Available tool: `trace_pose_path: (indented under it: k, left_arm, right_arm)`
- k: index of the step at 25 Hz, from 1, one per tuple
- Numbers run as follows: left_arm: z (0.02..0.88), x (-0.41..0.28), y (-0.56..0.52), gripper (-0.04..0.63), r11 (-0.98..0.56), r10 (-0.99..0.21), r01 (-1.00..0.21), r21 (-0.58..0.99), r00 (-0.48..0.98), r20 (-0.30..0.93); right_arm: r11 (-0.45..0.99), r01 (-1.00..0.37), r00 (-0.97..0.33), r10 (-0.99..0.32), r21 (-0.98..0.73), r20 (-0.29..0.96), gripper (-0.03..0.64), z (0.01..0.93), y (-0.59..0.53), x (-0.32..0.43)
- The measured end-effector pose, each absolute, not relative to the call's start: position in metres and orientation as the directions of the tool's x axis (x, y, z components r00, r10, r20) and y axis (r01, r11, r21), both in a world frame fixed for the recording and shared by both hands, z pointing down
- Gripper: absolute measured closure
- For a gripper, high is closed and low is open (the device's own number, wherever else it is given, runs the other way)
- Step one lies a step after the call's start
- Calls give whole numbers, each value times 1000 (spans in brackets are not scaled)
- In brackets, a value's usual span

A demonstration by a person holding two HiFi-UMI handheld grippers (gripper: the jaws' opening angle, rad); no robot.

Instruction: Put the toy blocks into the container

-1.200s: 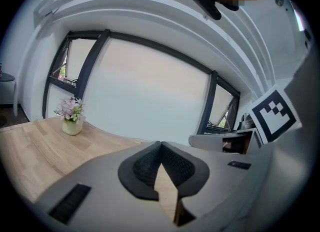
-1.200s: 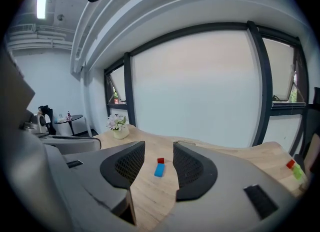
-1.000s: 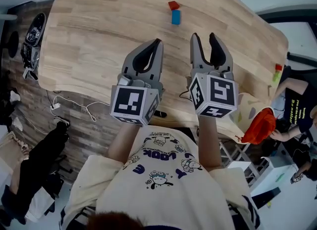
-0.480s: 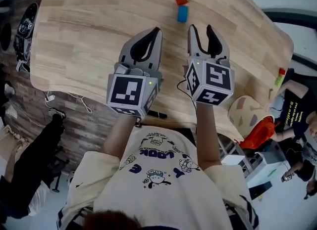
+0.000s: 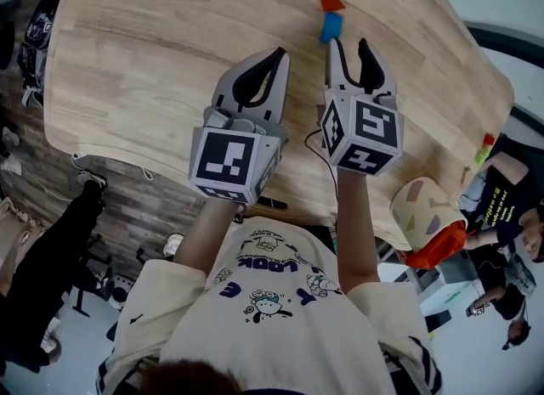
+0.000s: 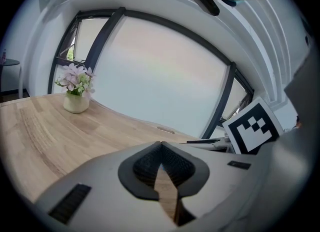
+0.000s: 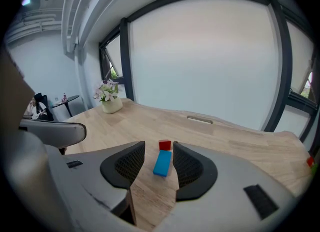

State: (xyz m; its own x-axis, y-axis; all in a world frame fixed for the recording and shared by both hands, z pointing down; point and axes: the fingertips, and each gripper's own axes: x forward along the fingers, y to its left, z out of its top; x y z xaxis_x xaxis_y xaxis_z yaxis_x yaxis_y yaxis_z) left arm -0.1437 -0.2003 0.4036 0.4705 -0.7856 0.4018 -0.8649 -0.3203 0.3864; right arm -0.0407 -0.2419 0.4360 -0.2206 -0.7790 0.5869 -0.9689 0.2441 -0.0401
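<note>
While the blue block (image 5: 331, 26) lies flat toward the far edge of the table (image 5: 153, 62), the red block (image 5: 331, 1) sits just beyond its far end; whether the two touch cannot be told. The blue block's long axis runs away from the person, nearly in line with the right gripper (image 5: 349, 45). That gripper is poised directly short of it, jaws moderately apart and holding nothing. In the right gripper view the block shows in the gap ahead, untouched. Judgement: a straight advance would set the jaws across its narrow width. The left gripper (image 5: 277, 52) is just beside the right, farther from both blocks, its tips closed together on nothing. No container can be identified on the table.
</note>
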Motion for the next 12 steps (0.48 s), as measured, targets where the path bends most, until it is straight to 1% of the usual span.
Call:
trace_pose_path:
  k: [12]
  left_arm:
    - [438, -158, -212, 565, -254, -775, -868, 428, 447, 447]
  right_arm:
    - [241, -970, -199, -728, -26, 656, 419, 488, -259, -46]
